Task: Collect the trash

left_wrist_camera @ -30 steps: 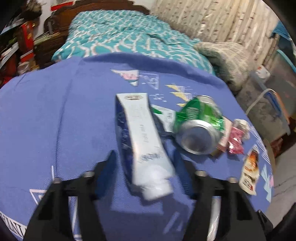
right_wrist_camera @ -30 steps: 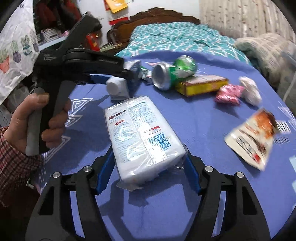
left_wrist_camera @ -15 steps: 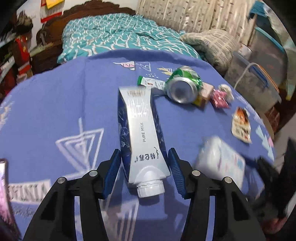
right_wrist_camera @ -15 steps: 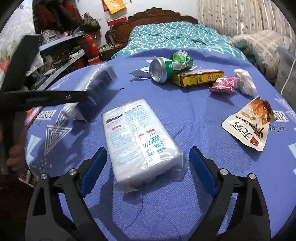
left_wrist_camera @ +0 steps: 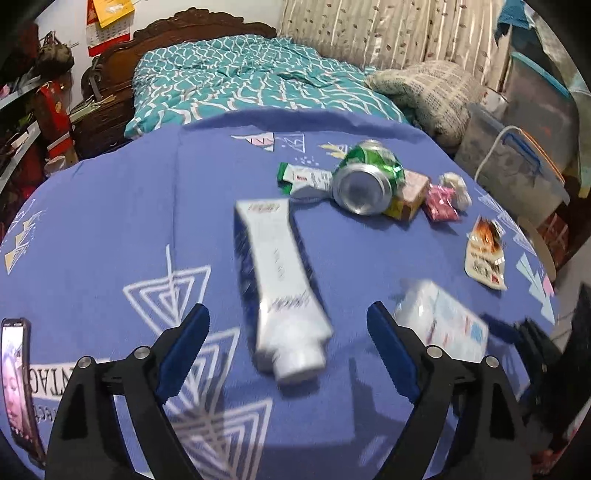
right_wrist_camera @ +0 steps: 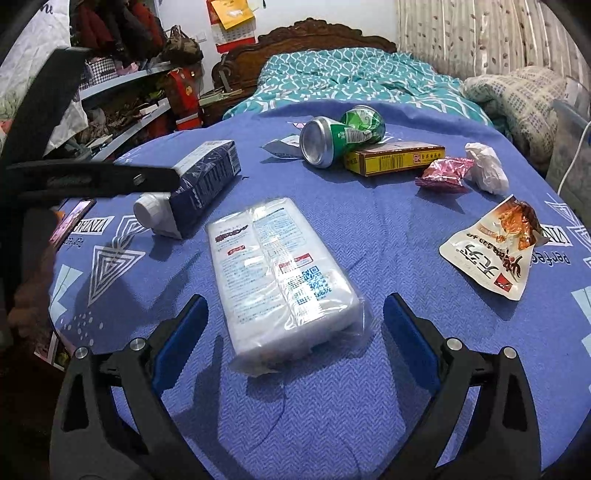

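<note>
— On the blue tablecloth [right_wrist_camera: 369, 229], where is the trash?
— A milk carton [left_wrist_camera: 280, 280] lies loose between the left gripper's [left_wrist_camera: 288, 332] opening jaws; beside the carton, a wrapped white pack [right_wrist_camera: 280, 273] rests untouched between the right gripper's [right_wrist_camera: 291, 321] opening jaws

- This is a bedroom in a home, lived in and quite full
- A bed [right_wrist_camera: 354, 79] with a teal and white patterned cover stands behind the table, with a carved dark wooden headboard [right_wrist_camera: 325, 35]
- A folded grey blanket [left_wrist_camera: 424, 92] lies at the side of the bed, before a pale curtain [left_wrist_camera: 388, 33]
- A round table with a blue printed cloth [right_wrist_camera: 369, 229] stands just beside the bed
- Open shelves [right_wrist_camera: 125, 107] on the left are crowded with boxes and clothes
- A paper calendar [right_wrist_camera: 232, 22] hangs on the white wall
- Plastic storage boxes [left_wrist_camera: 517, 166] stand on the floor at the right
</note>
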Demonstrator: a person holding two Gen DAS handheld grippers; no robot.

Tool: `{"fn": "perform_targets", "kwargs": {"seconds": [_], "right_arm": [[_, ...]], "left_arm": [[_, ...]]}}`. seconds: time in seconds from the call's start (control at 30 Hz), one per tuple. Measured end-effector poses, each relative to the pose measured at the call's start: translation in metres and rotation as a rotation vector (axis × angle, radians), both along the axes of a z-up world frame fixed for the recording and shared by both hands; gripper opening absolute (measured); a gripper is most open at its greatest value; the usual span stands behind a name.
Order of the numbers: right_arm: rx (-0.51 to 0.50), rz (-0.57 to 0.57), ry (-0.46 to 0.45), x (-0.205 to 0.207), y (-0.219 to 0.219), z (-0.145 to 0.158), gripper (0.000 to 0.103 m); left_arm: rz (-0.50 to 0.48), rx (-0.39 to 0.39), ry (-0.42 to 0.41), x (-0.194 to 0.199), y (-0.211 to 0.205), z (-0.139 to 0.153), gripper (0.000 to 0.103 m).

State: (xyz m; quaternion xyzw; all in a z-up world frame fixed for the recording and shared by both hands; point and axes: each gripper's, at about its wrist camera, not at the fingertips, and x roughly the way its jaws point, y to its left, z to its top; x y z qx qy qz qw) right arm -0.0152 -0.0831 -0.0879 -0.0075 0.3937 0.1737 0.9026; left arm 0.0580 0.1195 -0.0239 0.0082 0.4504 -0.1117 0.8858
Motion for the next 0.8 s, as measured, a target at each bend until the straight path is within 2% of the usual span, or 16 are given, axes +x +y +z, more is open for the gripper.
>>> {"fn": "perform_targets", "kwargs": {"seconds": [0.23,0.43,0.5,0.53,0.67,0.8], "right_arm": [[-0.004,-0.010,0.007,-0.001,-0.002,-0.004,0.095],[0.006,-0.019,0.015,0.002,-0.006,-0.007,0.095],[0.003,-0.015,0.011,0.002,-0.004,-0.007,0.085],[-0.001,-0.009,0.005,0.002,-0.002,-0.006,0.071],[-0.011,0.008,-0.022,-0.002,0.002,-0.001,0.066],[-0.007,-0.011,-0.063,-0.009,-0.002,0.008,0.066]], "left_arm": [[0.048,0.061,0.019,0.022,-0.004,-0.021,0.082],[0.055,0.068,0.053,0.023,-0.001,-0.037,0.070],[0.052,0.057,0.056,0.021,0.001,-0.038,0.069],[0.050,0.055,0.054,0.021,0.001,-0.038,0.068],[0.022,0.039,0.050,0.018,-0.003,-0.036,0.053],[0.015,0.059,0.035,0.013,-0.010,-0.035,0.053]]}}
